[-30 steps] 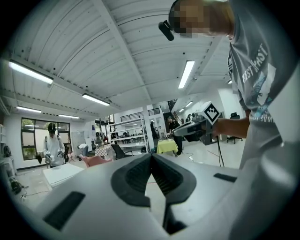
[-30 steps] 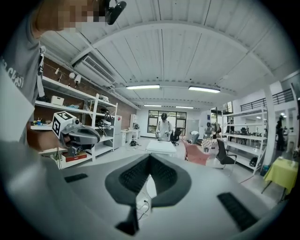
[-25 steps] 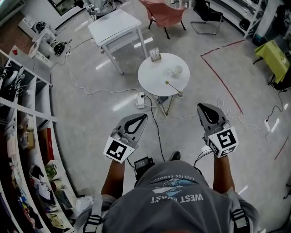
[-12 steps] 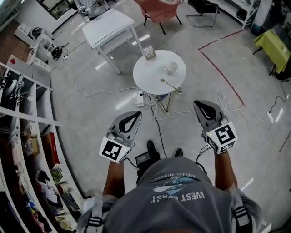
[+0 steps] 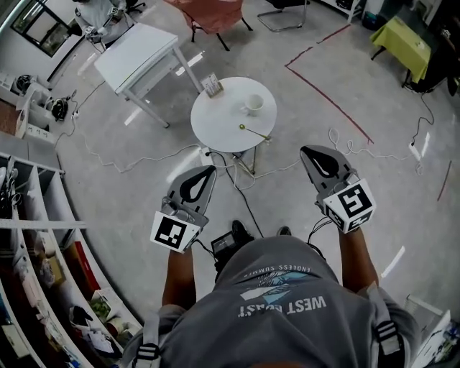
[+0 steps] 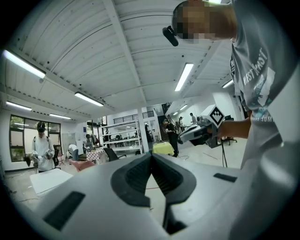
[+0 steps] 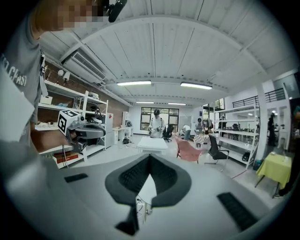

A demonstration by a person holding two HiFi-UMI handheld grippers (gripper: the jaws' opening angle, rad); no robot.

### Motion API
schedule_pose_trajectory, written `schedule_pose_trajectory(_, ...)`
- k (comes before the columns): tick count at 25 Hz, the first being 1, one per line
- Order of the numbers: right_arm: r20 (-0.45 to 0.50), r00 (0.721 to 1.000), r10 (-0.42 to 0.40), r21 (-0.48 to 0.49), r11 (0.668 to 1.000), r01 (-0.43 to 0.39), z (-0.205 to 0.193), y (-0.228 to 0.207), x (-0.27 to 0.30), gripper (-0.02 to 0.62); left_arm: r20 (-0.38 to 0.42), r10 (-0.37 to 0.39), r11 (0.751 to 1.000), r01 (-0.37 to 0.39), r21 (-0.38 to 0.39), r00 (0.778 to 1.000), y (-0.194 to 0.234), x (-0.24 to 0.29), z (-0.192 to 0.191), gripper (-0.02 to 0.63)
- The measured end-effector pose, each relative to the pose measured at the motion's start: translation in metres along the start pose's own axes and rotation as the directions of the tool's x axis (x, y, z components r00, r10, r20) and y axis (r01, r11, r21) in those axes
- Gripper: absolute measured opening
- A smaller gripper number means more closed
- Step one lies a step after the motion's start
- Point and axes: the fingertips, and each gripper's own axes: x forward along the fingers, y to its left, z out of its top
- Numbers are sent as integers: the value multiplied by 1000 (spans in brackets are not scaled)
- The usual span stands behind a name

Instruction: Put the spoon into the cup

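In the head view a small round white table (image 5: 215, 118) stands on the floor ahead of me. On it sit a white cup (image 5: 253, 105) and, nearer to me, a gold spoon (image 5: 253, 132) lying flat. My left gripper (image 5: 207, 171) and right gripper (image 5: 310, 151) are held out in front of my body, well short of the table, both shut and empty. In the left gripper view the jaws (image 6: 151, 154) meet at the tip, and in the right gripper view the jaws (image 7: 150, 155) do too.
A small card stand (image 5: 211, 86) stands at the round table's far edge. Cables and a power strip (image 5: 244, 172) trail across the floor under it. A white rectangular table (image 5: 136, 54), a red chair (image 5: 208, 11), shelving (image 5: 29, 237) at left and a yellow-covered table (image 5: 402, 43) surround the area.
The round table with cup and spoon has drifted left and closer in the head view as I step toward it. Both grippers stay shut and empty.
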Motion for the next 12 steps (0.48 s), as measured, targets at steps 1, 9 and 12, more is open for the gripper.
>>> schedule_pose_trajectory(1,-2,1000,-12,0,1000,12,2,1,3,2,1,-11,1000,11,0,1000,5,0,-2,5)
schedule_pose_trajectory(9,-24,997,-79,-10,997,79,18,16,29,2,30,-75,997,76,-13,997,45,-4,-10,5)
schedule_pose_trajectory(12,-28,995,-96,-15,995,96,22,21,40,2,34,-91,996,92,-11,995,60,-7,-14,5)
